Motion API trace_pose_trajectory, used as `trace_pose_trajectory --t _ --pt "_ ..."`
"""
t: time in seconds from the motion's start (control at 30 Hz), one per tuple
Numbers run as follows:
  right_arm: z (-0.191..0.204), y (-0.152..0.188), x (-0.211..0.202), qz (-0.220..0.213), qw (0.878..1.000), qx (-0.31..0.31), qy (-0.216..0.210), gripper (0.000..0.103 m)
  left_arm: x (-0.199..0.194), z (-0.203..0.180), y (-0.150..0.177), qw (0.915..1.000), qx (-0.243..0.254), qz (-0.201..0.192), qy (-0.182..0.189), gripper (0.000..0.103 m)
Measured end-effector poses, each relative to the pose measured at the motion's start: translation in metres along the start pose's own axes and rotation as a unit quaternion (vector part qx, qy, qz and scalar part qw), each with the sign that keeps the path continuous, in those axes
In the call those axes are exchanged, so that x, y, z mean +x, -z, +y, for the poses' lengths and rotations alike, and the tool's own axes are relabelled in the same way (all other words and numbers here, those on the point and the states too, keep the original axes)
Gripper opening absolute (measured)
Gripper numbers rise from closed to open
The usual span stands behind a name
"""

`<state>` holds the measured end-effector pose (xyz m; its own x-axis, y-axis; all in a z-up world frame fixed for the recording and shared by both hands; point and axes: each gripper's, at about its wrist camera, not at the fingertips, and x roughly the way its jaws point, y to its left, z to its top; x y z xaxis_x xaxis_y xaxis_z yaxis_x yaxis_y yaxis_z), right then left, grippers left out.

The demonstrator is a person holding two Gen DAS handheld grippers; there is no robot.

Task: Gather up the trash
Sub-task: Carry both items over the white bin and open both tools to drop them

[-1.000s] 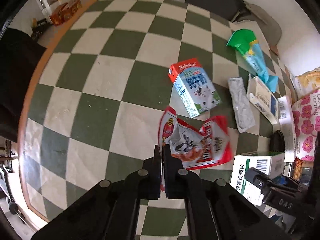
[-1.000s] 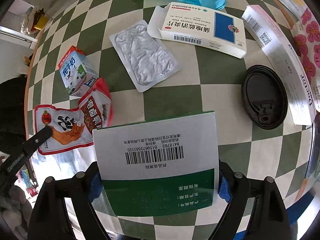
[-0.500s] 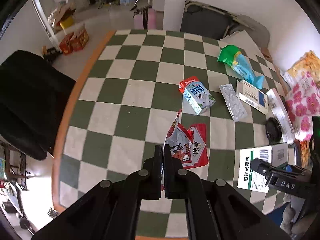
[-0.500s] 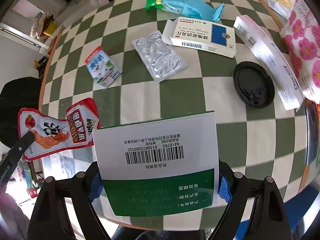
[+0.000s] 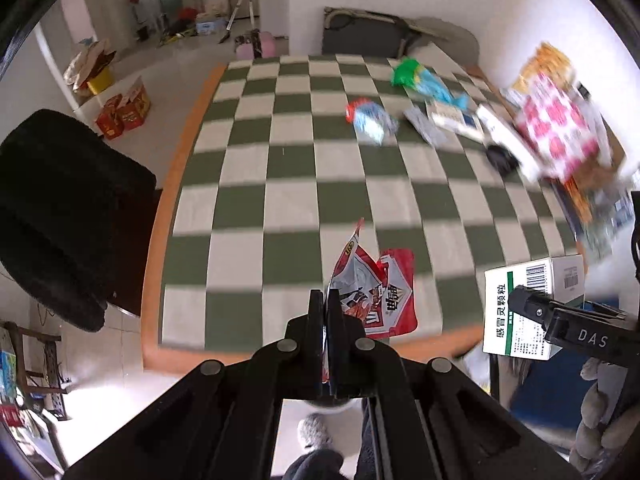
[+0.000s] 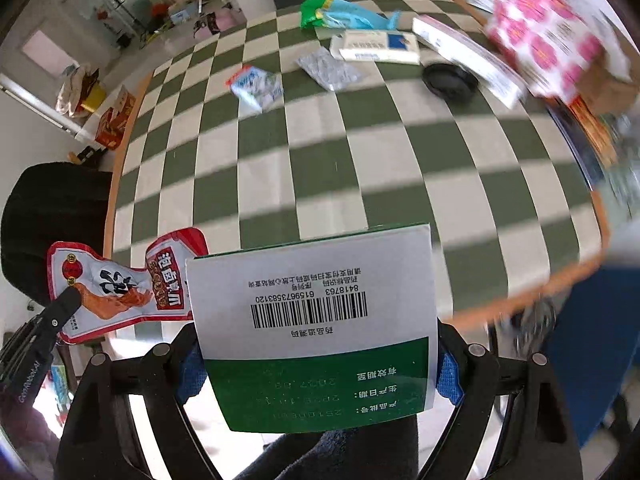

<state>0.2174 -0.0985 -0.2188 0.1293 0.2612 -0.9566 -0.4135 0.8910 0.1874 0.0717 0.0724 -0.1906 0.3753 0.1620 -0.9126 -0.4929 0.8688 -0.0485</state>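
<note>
My left gripper (image 5: pixel 327 300) is shut on a red and white snack wrapper (image 5: pixel 374 298), held in the air over the table's near edge; the wrapper also shows in the right wrist view (image 6: pixel 120 284). My right gripper (image 6: pixel 316 356) is shut on a white and green medicine box (image 6: pixel 316 320), also lifted; the box shows in the left wrist view (image 5: pixel 528 304). Far across the checkered table (image 5: pixel 304 184) lie a small milk carton (image 5: pixel 370 120), a silver blister pack (image 6: pixel 330 68), a white and blue box (image 6: pixel 378 46) and a green and blue bag (image 6: pixel 344 14).
A black lid (image 6: pixel 450 80), a long white box (image 6: pixel 468 60) and a pink flowered bag (image 6: pixel 548 36) sit at the table's right side. A black chair (image 5: pixel 60 208) stands left of the table. Boxes (image 5: pixel 124 110) lie on the floor beyond.
Both grippers have pulled back and up from the table with the wrapper and the box in them. The remaining trash now looks far away.
</note>
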Motion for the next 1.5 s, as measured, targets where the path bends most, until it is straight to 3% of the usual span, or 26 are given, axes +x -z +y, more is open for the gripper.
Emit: trace_pose_trajectory --t 0.1,0.27,0.53,0.73,0.9,1.07,1.2,1.23,1.27,1.3,1.33,1.37,1.5 --pt "0.0 0.057 -0.001 0.01 1.0 0.018 0.004 0.09 0.0 0.004 0.036 0.9998 0.007 0.019 0.005 0.0" --pt "-0.007 0.123 0.019 0.05 0.998 0.04 -0.003 0.09 0.017 0.006 0.092 0.9974 0.008 0.072 0.009 0.0" --pt "-0.032 0.206 0.102 0.132 0.989 0.06 -0.002 0.09 0.102 0.003 0.16 0.9878 -0.023 0.154 0.001 0.0" --pt "-0.063 0.233 0.189 0.167 0.983 0.07 0.0 0.09 0.209 0.006 0.206 0.9762 -0.059 0.209 -0.001 0.0" --pt "-0.086 0.243 0.269 0.186 0.979 0.083 -0.009 0.09 0.281 0.015 0.232 0.9685 -0.091 0.232 0.004 0.0" --pt "-0.091 0.248 0.349 0.19 0.976 0.098 -0.026 0.09 0.331 0.027 0.242 0.9635 -0.119 0.239 0.014 0.008" --pt "-0.092 0.243 0.403 0.191 0.972 0.123 -0.065 0.093 0.355 0.04 0.248 0.9586 -0.134 0.251 0.009 0.009" --pt "-0.092 0.243 0.413 0.191 0.97 0.129 -0.079 0.094 0.358 0.042 0.249 0.959 -0.134 0.25 0.004 0.014" --pt "-0.091 0.242 0.424 0.195 0.968 0.129 -0.09 0.103 0.359 0.045 0.249 0.9601 -0.132 0.247 -0.004 0.04" --pt "-0.09 0.241 0.431 0.197 0.968 0.128 -0.092 0.103 0.359 0.048 0.249 0.961 -0.132 0.243 -0.008 0.074" --pt "-0.089 0.239 0.437 0.193 0.969 0.124 -0.092 0.103 0.357 0.051 0.249 0.9623 -0.132 0.237 -0.015 0.086" --pt "-0.088 0.24 0.439 0.192 0.97 0.119 -0.089 0.103 0.357 0.052 0.249 0.9635 -0.13 0.233 -0.02 0.093" --pt "-0.082 0.239 0.441 0.192 0.977 0.079 -0.045 0.103 0.354 0.055 0.251 0.9646 -0.106 0.236 -0.052 0.095"
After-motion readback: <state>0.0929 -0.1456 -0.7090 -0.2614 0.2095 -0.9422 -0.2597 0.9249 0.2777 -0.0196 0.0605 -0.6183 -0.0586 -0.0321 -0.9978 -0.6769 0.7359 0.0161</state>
